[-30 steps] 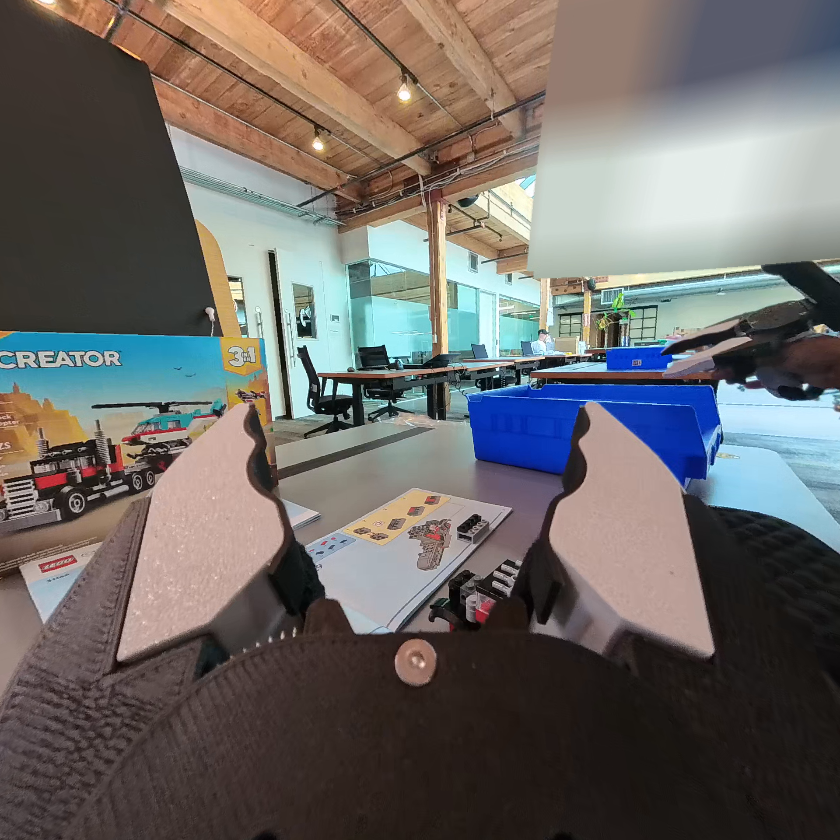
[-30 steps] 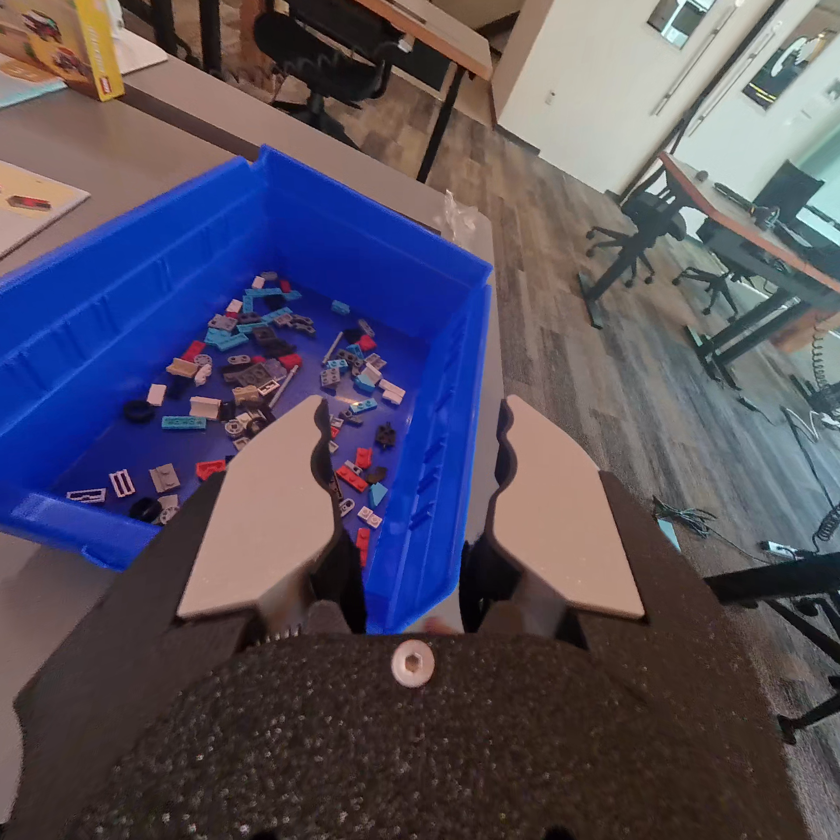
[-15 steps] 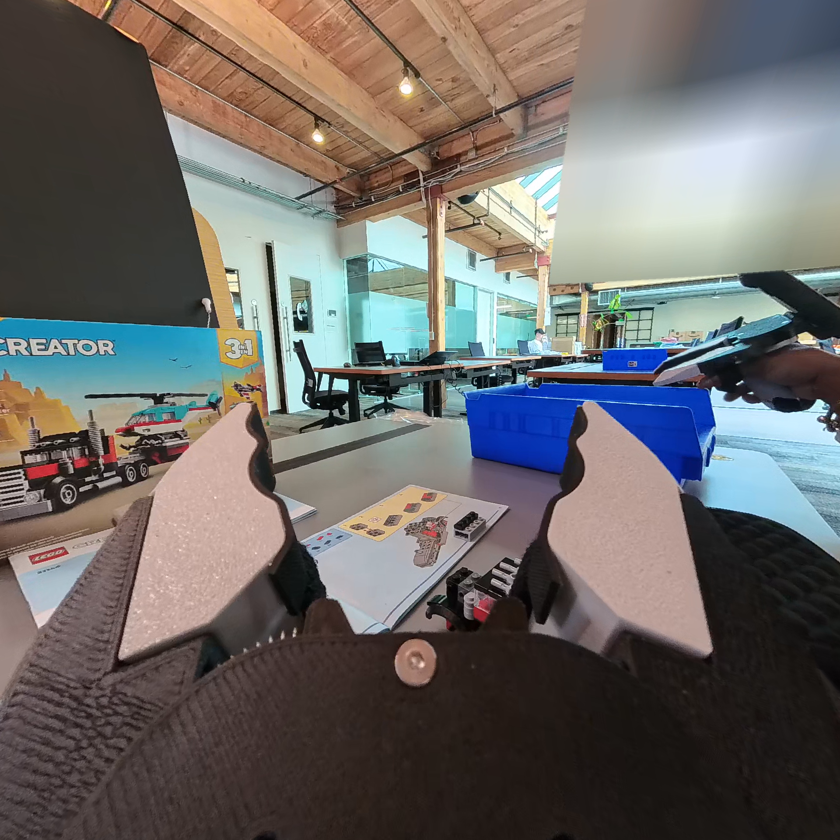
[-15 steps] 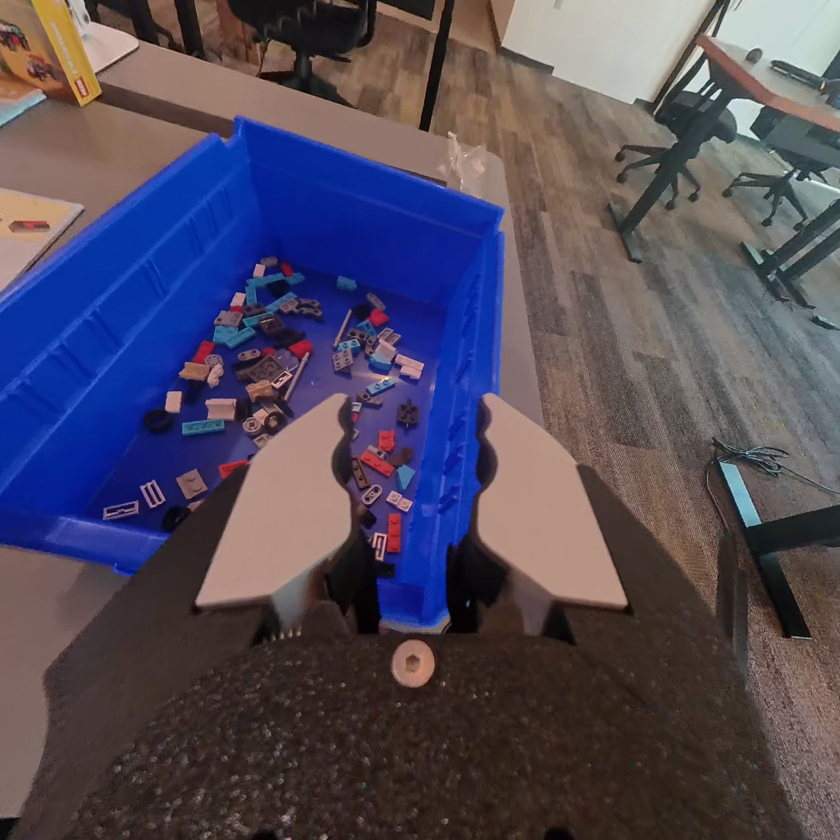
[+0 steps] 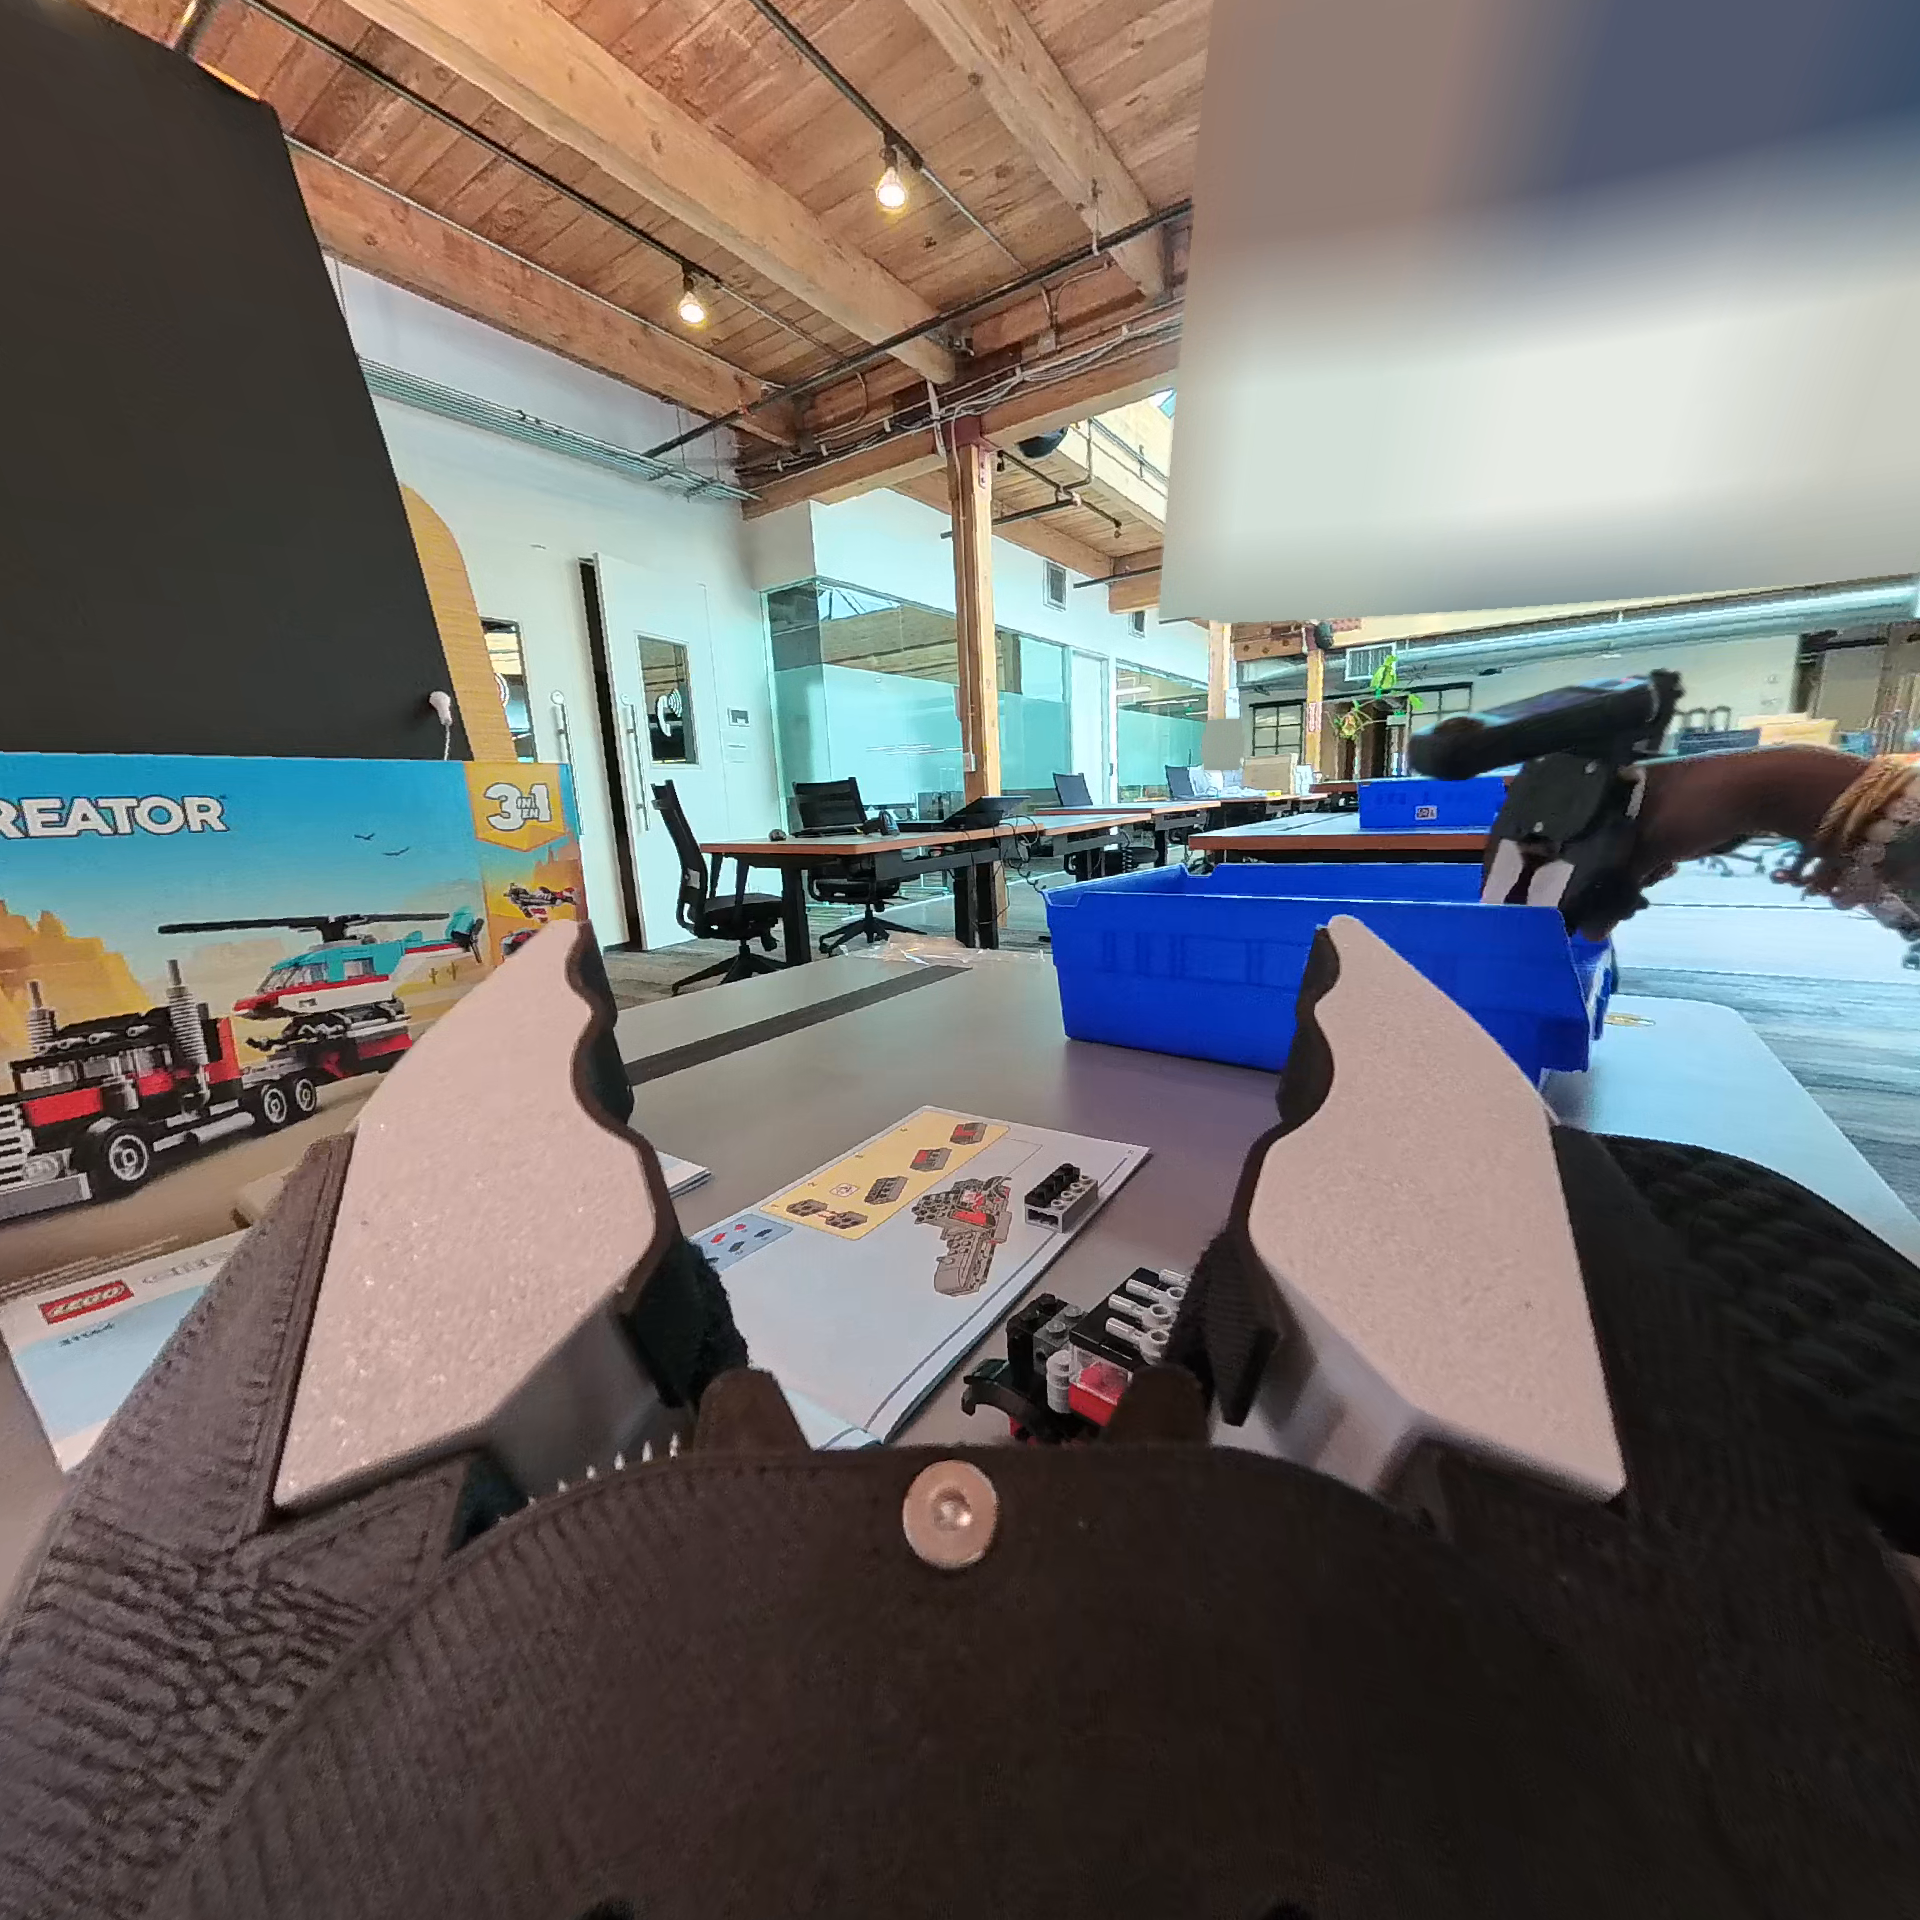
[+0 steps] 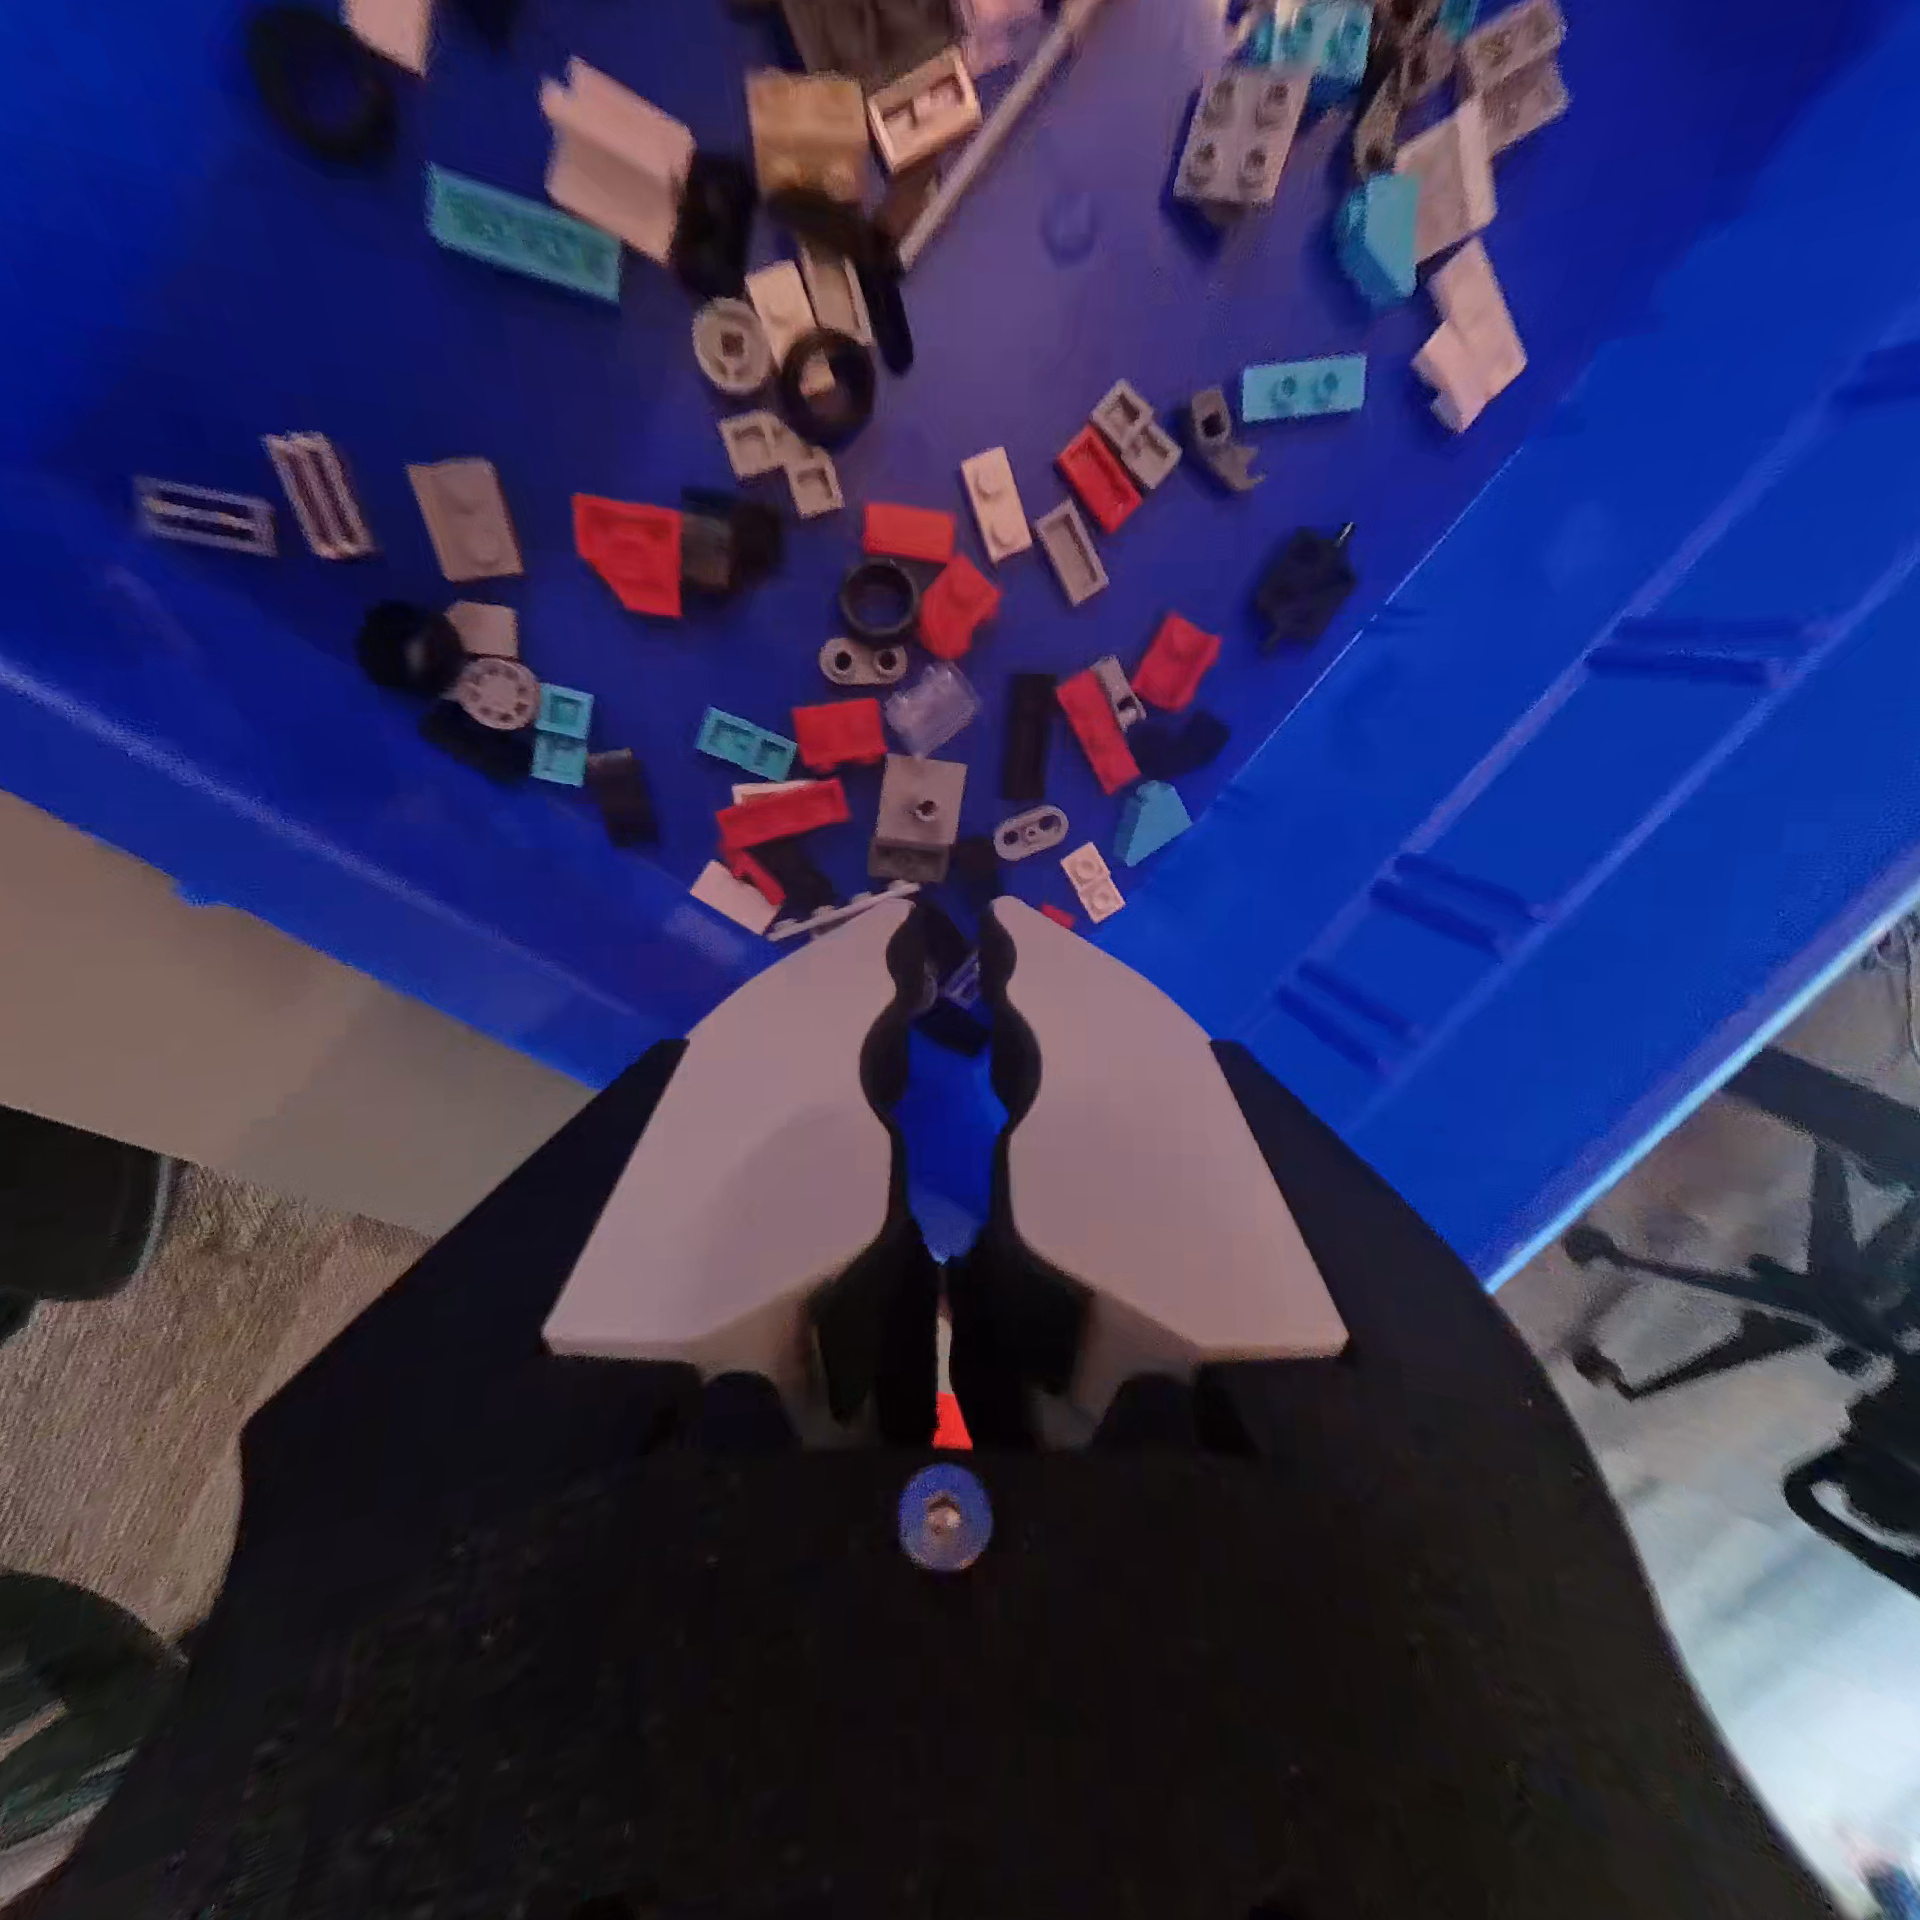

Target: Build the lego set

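Note:
My left gripper (image 5: 956,935) is open and empty, low over the grey table (image 5: 935,1039). A partly built black, grey and red lego model (image 5: 1091,1340) lies just in front of it, beside the open instruction booklet (image 5: 894,1236), which has a black brick (image 5: 1060,1195) on it. My right gripper (image 6: 954,906) points down into the blue bin (image 6: 1558,748), its jaws drawn almost shut with a thin slit between them. Loose lego pieces (image 6: 914,800) lie just ahead of its tips. A dark bit shows in the slit; I cannot tell if it is gripped. It also shows in the left wrist view (image 5: 1558,862).
The lego box (image 5: 239,966) stands at the left, with a black panel (image 5: 156,416) behind it. The blue bin (image 5: 1247,966) sits at the far right of the table. Desks and office chairs (image 5: 717,894) stand beyond. Carpet floor (image 6: 156,1351) lies below the bin's edge. There is about 50 cm between the tips of the two grippers.
My right gripper has dropped from above the bin's near corner down into it, and its jaws have narrowed from wide open to almost shut. The left gripper has hardly moved.

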Action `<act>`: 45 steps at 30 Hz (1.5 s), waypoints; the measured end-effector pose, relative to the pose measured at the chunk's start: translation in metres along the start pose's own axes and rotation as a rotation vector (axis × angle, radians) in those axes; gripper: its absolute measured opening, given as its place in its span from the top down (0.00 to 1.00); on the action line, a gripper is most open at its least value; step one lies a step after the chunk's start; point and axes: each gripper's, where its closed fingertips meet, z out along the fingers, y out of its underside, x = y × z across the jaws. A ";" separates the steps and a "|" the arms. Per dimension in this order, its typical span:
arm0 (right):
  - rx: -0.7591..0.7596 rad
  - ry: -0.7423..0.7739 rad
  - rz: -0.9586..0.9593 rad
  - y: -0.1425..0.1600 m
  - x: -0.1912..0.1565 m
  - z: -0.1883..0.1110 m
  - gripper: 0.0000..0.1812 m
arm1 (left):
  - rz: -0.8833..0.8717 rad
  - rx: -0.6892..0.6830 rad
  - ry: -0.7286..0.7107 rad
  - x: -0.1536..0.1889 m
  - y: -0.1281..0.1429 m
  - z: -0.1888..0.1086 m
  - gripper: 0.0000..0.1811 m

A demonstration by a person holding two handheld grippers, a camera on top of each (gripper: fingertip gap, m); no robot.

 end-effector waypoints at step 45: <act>-0.294 -0.106 -0.521 -0.008 0.012 0.027 0.95 | 0.042 -0.041 0.148 0.031 0.005 0.001 0.34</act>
